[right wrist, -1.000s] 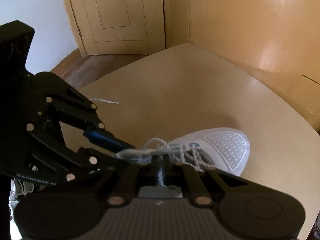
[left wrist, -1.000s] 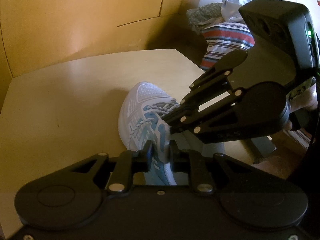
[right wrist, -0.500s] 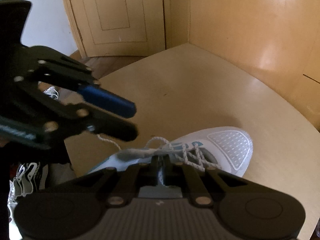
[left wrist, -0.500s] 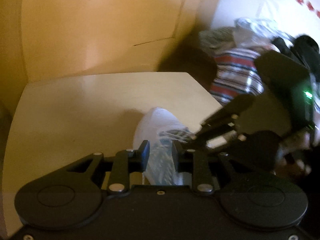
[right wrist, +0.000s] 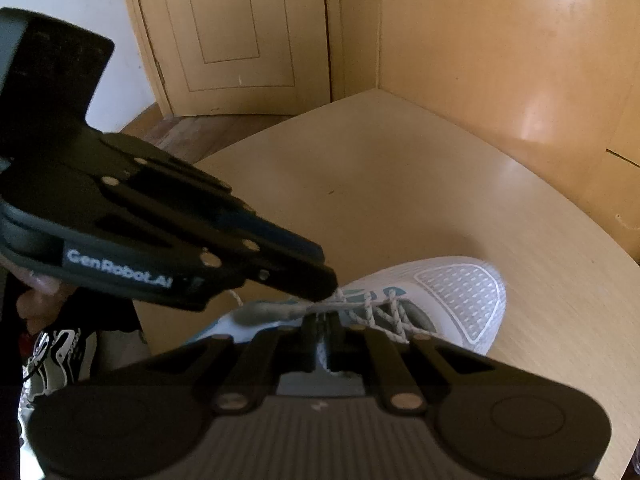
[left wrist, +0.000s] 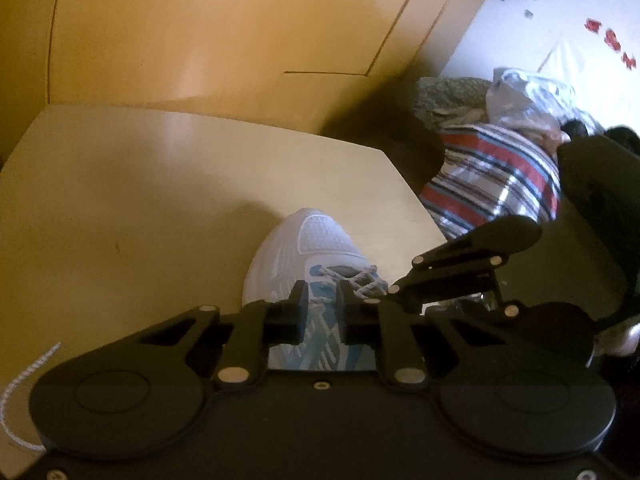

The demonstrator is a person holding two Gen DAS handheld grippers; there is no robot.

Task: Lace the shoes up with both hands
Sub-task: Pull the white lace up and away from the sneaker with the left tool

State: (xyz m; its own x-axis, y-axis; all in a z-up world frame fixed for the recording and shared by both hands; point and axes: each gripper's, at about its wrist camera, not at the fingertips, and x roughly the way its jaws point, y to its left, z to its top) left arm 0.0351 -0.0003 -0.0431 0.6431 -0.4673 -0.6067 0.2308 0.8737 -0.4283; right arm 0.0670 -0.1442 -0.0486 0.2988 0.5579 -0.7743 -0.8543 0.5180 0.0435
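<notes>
Here the white and blue shoe (right wrist: 436,300) rests on the wooden table (right wrist: 380,184), toe toward the corner of the wall panels. Its lace (right wrist: 380,312) looks soft, light and limp, likely to slip from a loose hold, so the best place to take it is probably close to the eyelets. The right gripper (right wrist: 322,330) points steeply down over the tongue, pressed together, apparently on the lace. The left gripper (right wrist: 324,288) reaches in from the side, tips at the lace; its jaws have just been closing, and whether it holds the lace I cannot tell.
</notes>
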